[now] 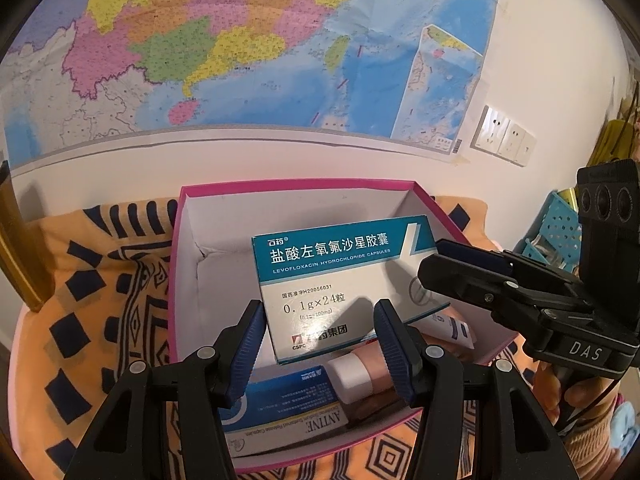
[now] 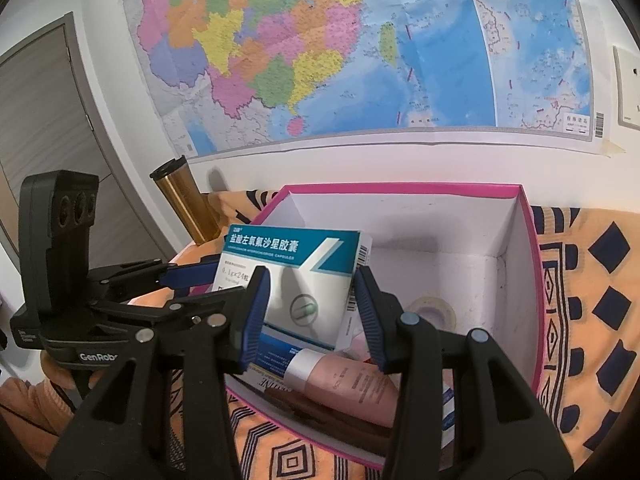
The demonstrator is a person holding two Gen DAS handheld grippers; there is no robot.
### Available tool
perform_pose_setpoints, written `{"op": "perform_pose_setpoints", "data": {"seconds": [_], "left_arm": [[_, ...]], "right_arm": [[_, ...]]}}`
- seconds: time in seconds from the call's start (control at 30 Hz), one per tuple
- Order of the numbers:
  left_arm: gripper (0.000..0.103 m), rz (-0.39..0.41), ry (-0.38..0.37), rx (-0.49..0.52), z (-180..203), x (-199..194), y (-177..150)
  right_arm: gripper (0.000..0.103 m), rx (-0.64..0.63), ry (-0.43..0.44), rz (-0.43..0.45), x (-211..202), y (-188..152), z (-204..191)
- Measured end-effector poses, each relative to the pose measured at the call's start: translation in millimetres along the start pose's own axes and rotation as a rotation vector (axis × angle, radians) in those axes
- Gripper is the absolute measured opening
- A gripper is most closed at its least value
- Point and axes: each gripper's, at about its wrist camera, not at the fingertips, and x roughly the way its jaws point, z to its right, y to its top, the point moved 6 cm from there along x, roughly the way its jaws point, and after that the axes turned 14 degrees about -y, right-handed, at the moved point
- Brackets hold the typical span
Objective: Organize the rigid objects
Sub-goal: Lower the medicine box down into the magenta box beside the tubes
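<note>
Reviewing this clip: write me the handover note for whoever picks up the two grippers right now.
Left gripper: jaws parted at the teal medicine box's left end; grip unclear.
Right gripper: jaws parted at its right end; grip unclear.
Things: the medicine box is tilted inside the pink box, over a pink tube and cartons; a tape roll lies on the floor of the pink box.
Done: those items are inside.
Left: probably settle the medicine box flat, then let go.

A teal-and-white medicine box point(image 2: 296, 280) sits over a pale pink tube point(image 2: 344, 380) in the pink-rimmed, white-lined carton point(image 2: 524, 248). Under it lies an orange cloth point(image 1: 104, 288) with navy diamonds and stripes. Both black claws carry blue pads point(image 1: 250, 344). A multicoloured map point(image 1: 224, 44) hangs behind; a gold flask point(image 2: 184, 204) stands at the tabletop's far edge.
</note>
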Motion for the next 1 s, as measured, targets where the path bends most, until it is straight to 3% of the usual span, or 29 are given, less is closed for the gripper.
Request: {"op": "perform_pose_setpoints", "data": {"seconds": [1.0], "left_arm": [[0.056, -0.021, 0.017, -0.004, -11, 20, 11]], "right_arm": [[0.047, 0.014, -0.01, -0.035, 19, 5, 10]]}}
